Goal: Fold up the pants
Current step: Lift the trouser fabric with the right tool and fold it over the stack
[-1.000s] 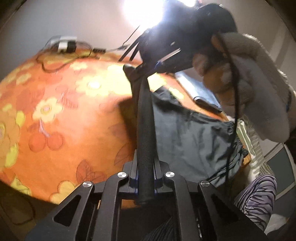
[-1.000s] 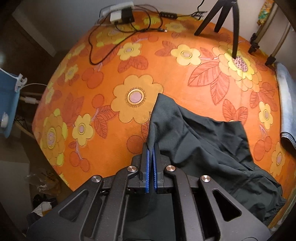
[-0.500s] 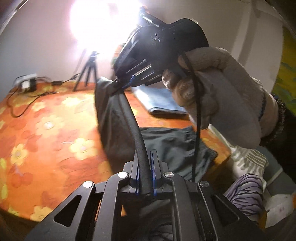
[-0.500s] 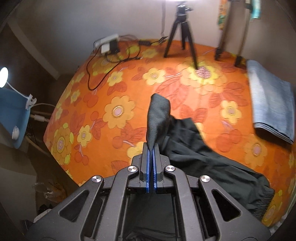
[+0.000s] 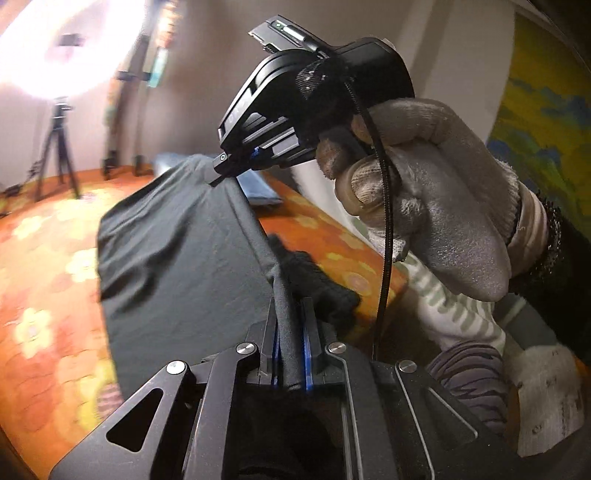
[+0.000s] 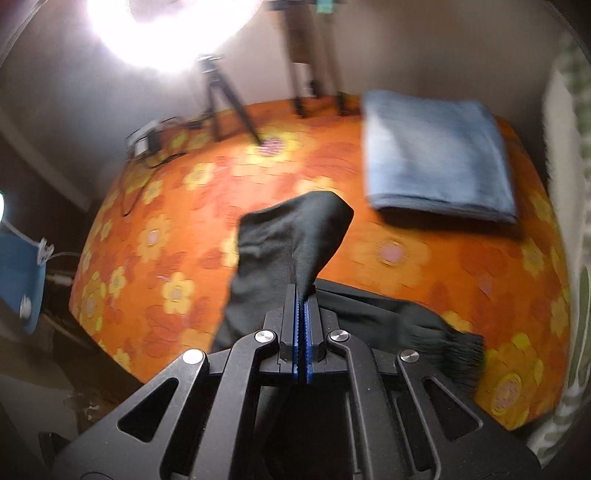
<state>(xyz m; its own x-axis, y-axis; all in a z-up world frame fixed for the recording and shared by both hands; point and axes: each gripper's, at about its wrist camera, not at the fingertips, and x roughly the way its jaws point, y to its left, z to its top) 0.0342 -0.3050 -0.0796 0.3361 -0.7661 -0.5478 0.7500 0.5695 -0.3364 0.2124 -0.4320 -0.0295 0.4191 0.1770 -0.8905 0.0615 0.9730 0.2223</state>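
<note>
One pants (image 5: 177,258) higher, two tools.

Orange floral cloth (image 6: 424,254) spread over the work surface, yellow and red flowers all across; plain pale wall (image 6: 424,44) behind; glaring round lamp (image 6: 173,26) high at the back, washing out the wall around it; black tripod (image 6: 221,107) standing at the far edge; cables and an adapter (image 6: 147,142) nearby; folded blue fabric (image 6: 436,155) far right; blue object (image 6: 18,269) off the left edge.
</note>
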